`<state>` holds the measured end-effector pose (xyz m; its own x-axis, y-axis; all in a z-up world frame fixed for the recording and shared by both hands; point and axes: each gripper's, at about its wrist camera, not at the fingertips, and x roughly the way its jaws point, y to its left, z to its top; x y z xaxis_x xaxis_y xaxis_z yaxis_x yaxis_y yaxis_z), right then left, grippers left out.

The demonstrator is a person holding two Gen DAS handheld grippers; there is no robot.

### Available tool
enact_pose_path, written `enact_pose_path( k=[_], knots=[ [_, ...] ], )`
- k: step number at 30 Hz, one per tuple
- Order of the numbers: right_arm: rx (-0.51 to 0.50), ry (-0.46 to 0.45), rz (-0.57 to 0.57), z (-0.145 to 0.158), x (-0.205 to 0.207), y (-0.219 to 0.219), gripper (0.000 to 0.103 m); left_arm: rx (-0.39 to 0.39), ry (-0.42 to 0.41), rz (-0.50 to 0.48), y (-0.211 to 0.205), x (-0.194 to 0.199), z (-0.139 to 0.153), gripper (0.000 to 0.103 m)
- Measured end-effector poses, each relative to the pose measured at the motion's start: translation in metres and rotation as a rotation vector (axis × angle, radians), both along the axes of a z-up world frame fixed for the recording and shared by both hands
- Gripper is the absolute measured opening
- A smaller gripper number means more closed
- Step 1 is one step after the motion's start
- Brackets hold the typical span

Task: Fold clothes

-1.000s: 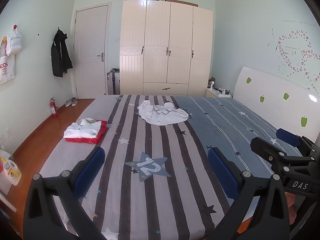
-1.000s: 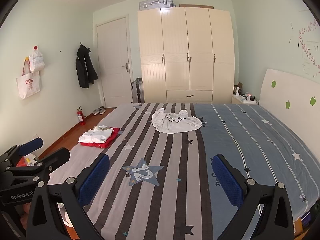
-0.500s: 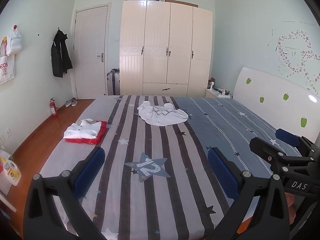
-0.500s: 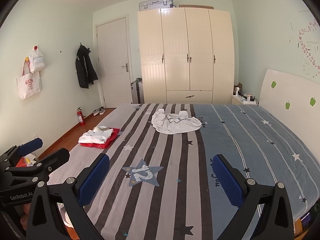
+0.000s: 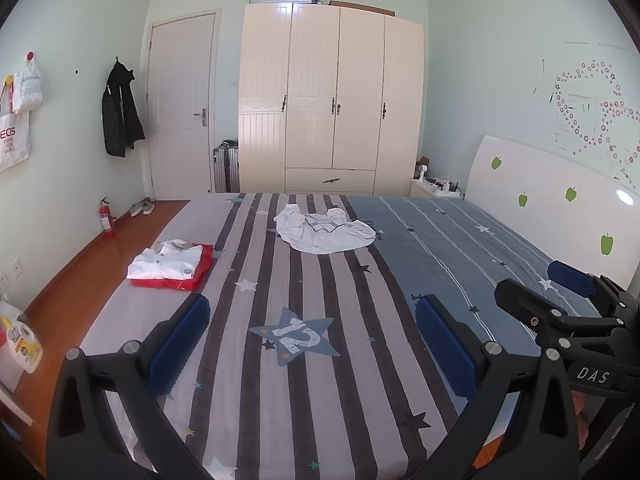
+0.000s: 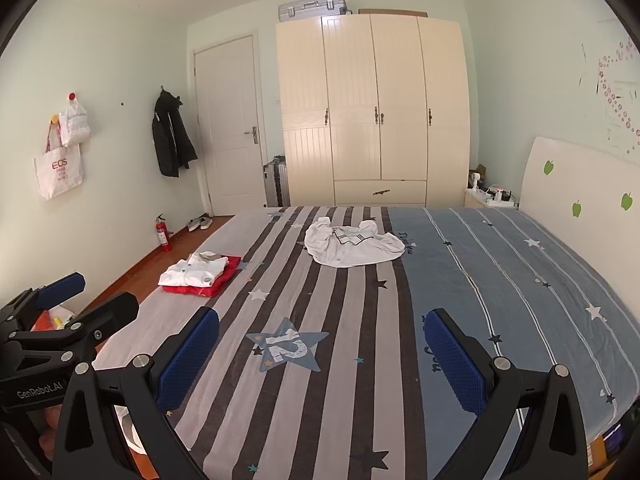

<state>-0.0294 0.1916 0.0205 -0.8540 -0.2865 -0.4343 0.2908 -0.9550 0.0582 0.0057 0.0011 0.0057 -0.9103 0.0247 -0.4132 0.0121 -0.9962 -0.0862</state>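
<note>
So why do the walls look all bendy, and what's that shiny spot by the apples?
Left wrist view: the fisheye lens bows the room and darkens the corners; the shiny spot on the headboard is glare. Right wrist view: same bending, the wardrobe leans, no glare on the headboard; the white shirt looks sharp.

- The left gripper [image 5: 312, 344] was built of matte black angular arms with triangular cut-outs, joined by round silver screws.
- Its fingers [image 5: 180, 346] carried dark blue pads with a fine dotted texture.
- The right gripper [image 6: 320, 356] had the same black frame, silver screws and blue textured pads.
- White lettering marked the bodies: "DAS" on the right gripper, "GenRobot.AI" on the left gripper.
</note>
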Motion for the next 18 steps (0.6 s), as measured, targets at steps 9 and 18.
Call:
enact_pose_path(
  k=[9,18],
  knots=[
    [0.002,0.0,0.001,-0.0014,-0.0008,-0.0005,0.102,-0.001,-0.002,0.001,0.0008,-0.0005,0.0001,0.102],
    [-0.002,0.0,0.003,-0.0016,0.0001,0.0,0.102,-0.003,-0.002,0.001,0.0025,-0.0014,-0.0001,0.102]
  ],
)
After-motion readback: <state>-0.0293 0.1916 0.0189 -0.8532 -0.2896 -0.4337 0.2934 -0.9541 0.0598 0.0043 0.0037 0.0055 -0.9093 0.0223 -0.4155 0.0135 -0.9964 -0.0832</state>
